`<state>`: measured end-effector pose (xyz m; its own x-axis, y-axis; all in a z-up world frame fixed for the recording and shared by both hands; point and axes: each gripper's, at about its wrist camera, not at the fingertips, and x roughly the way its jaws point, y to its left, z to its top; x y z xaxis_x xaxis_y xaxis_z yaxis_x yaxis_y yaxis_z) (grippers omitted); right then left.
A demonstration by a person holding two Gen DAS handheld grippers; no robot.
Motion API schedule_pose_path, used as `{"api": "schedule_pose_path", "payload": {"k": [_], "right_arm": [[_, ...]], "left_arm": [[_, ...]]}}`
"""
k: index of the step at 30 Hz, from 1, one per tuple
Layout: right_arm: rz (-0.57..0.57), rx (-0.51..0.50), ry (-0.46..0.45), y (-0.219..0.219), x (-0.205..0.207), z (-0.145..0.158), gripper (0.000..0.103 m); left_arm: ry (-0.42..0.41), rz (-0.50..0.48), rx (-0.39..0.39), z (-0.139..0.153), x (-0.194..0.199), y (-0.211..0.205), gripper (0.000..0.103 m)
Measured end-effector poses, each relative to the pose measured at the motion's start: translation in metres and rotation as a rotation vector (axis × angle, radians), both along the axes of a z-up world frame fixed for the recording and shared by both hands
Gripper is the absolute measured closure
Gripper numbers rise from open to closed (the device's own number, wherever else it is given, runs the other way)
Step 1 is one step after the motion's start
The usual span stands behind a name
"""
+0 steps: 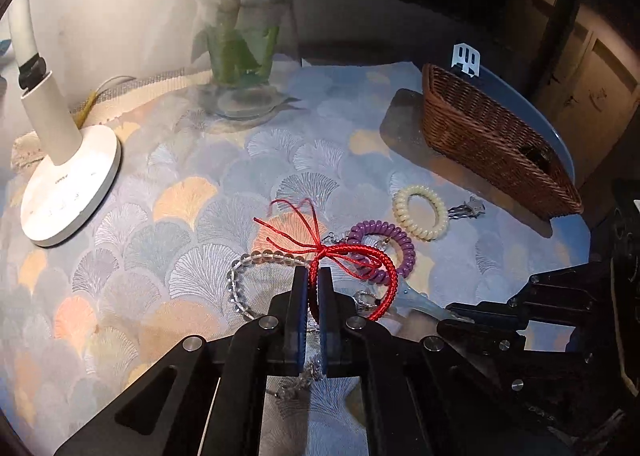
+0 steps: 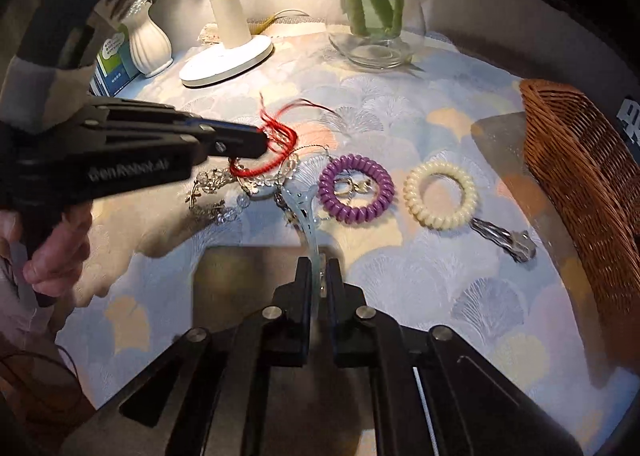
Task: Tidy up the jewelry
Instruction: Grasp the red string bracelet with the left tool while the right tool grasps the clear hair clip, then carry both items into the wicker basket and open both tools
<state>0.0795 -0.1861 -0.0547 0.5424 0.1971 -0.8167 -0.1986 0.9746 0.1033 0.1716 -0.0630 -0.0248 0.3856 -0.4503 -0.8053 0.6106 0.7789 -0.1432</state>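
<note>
Red braided cord bracelet [image 1: 372, 268], loose tassel ends splayed, lifted off the cloth. Clear bead bracelet [image 1: 256, 268] flat beneath it. Purple spiral hair tie [image 2: 356, 189] encircling small earrings; cream spiral hair tie [image 2: 440, 195] just beside, flat. Pale blue hair clip [image 2: 306, 212] tilted.

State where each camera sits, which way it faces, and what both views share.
Left wrist: on the left gripper, looking along its fingers at the red cord it pinches; the right gripper shows at right.
Right wrist: on the right gripper, facing the lamp, shut on a pale clip; the left gripper and hand show at left.
Shared: cord, purple coil, cream coil, basket, vase.
</note>
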Motion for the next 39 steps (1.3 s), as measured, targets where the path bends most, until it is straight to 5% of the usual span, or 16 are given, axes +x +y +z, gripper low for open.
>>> {"api": "schedule_pose_path", "payload": {"k": [11,21,27,39], "right_arm": [[-0.098,0.015,-0.097,-0.051,-0.052,0.049,0.095],[-0.359,-0.006,-0.215,-0.172,-0.061,0.121,0.095],[-0.473,-0.012,-0.163,-0.226,-0.034,0.113,0.095],[-0.547,0.109,0.006,-0.285,0.039,0.062,0.095]], "left_arm": [[-0.055,-0.071,-0.05,0.05,-0.029,-0.035,0.099],[-0.086,-0.136,-0.137,0.1,-0.023,-0.125,0.099],[-0.032,-0.123,-0.172,0.096,0.003,-0.179,0.099],[0.086,-0.12,-0.138,0.039,0.034,-0.246,0.099]]}}
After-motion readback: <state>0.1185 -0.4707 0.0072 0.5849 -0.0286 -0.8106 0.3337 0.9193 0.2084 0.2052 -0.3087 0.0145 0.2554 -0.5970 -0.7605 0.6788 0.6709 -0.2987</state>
